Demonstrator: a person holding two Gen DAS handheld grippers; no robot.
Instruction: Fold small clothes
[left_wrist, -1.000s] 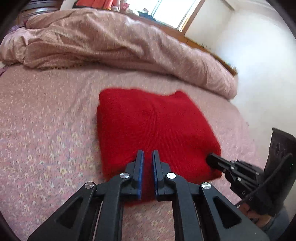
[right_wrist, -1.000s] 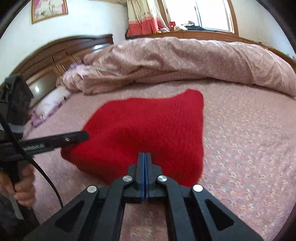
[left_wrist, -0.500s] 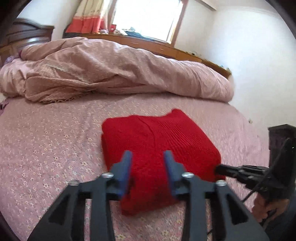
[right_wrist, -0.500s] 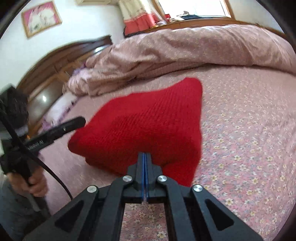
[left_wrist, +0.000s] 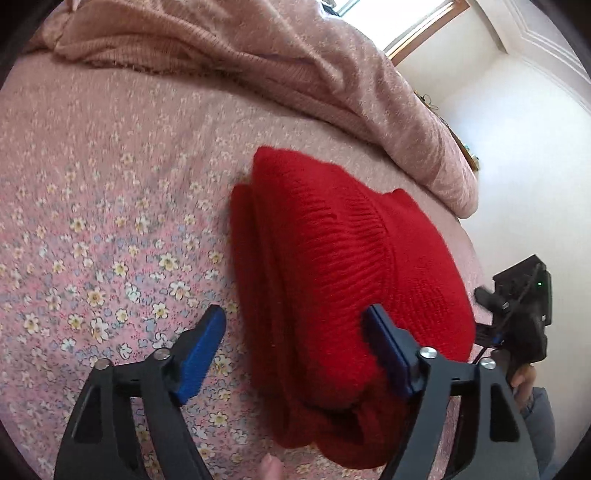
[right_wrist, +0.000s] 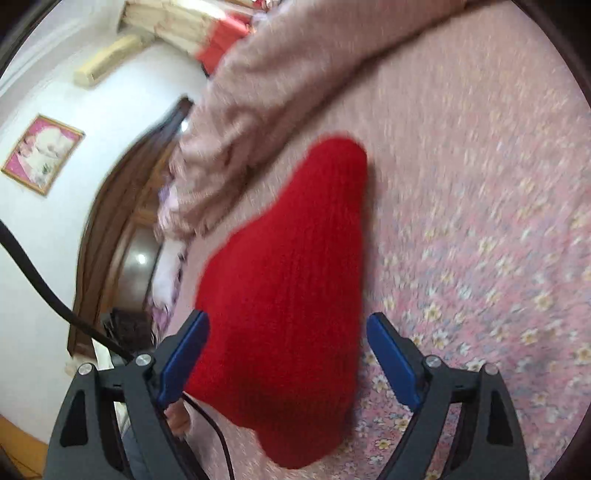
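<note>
A folded red knit sweater (left_wrist: 343, 266) lies on the floral pink bedsheet (left_wrist: 96, 221). My left gripper (left_wrist: 295, 332) is open, its jaws spread wide astride the sweater's near left edge, one pad over the sheet and one over the knit. In the right wrist view the sweater (right_wrist: 291, 295) fills the middle. My right gripper (right_wrist: 288, 339) is open, its jaws straddling the sweater's near end. The right gripper body also shows in the left wrist view (left_wrist: 521, 310) beside the sweater's right side.
A rumpled pink duvet (left_wrist: 258, 59) lies across the far side of the bed. A dark wooden headboard (right_wrist: 122, 221) and a framed picture (right_wrist: 40, 155) are at the left of the right wrist view. A white wall (left_wrist: 517, 147) stands beyond the bed's right edge.
Both grippers opened wide; the right was shut half a second ago and the left only partly open. Both tilted and moved closer over the sweater's near ends.
</note>
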